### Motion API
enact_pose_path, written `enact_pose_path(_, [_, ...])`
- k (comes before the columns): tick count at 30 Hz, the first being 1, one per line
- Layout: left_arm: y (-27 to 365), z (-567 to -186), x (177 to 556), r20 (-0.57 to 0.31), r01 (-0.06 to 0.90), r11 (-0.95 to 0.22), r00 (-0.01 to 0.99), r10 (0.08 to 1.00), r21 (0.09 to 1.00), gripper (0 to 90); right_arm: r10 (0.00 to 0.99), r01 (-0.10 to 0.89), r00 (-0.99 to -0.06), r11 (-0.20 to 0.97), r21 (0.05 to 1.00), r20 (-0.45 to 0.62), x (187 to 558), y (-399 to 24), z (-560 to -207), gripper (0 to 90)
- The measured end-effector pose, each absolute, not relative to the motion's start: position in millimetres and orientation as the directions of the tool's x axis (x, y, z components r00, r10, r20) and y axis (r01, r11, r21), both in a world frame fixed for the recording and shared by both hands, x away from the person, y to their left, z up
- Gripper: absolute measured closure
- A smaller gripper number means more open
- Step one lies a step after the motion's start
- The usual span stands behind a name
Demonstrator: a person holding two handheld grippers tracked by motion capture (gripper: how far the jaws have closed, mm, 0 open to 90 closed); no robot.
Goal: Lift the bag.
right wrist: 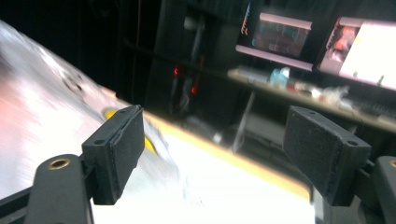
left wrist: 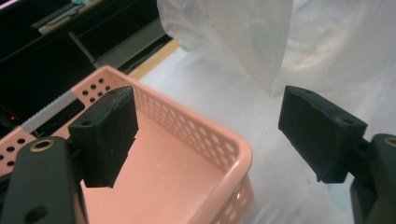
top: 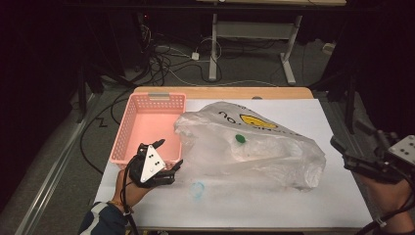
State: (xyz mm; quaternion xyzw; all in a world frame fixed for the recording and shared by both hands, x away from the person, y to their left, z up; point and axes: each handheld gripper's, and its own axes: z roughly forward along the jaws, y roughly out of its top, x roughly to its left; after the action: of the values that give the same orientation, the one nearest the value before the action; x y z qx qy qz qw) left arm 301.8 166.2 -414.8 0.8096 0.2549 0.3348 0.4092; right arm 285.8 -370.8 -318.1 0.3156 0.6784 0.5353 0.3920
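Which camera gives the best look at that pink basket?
The high view: the whole pink basket sits left of the plastic bag. The left gripper view gives a close near corner; the right gripper view looks toward the bag.

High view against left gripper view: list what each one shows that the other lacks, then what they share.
High view alone: the green cap inside the plastic bag, the bag's yellow print, a small blue ring on the white sheet, and the right gripper at the table's right edge.

Left gripper view alone: the left gripper seen close, its black fingers spread wide with nothing between them.

Shared: the pink basket, the bag and the sheet.
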Motion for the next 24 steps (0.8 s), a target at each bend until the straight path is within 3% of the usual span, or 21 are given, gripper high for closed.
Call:
enact_pose_path(7, [168.1,-431.3,297.8,0.322,0.162,-0.552,0.667,0.672,0.818,19.1,0.835,0.093,-0.498,0.320,0.943,-0.235,298.3,-374.9,-375.1,20.8])
enact_pose_path(16, [173.2,-445.0,289.3,0.307,0.187,-0.557,0.673,0.672,0.809,19.1,0.801,0.183,-0.571,0.336,0.924,-0.179,290.4,-371.7,-434.2,20.5])
enact_pose_path(24, [171.1,-446.2,283.5,0.321,0.175,-0.564,0.672,0.668,0.807,19.1,0.793,0.185,-0.575,0.367,0.911,-0.203,284.3,-368.7,-442.0,20.5])
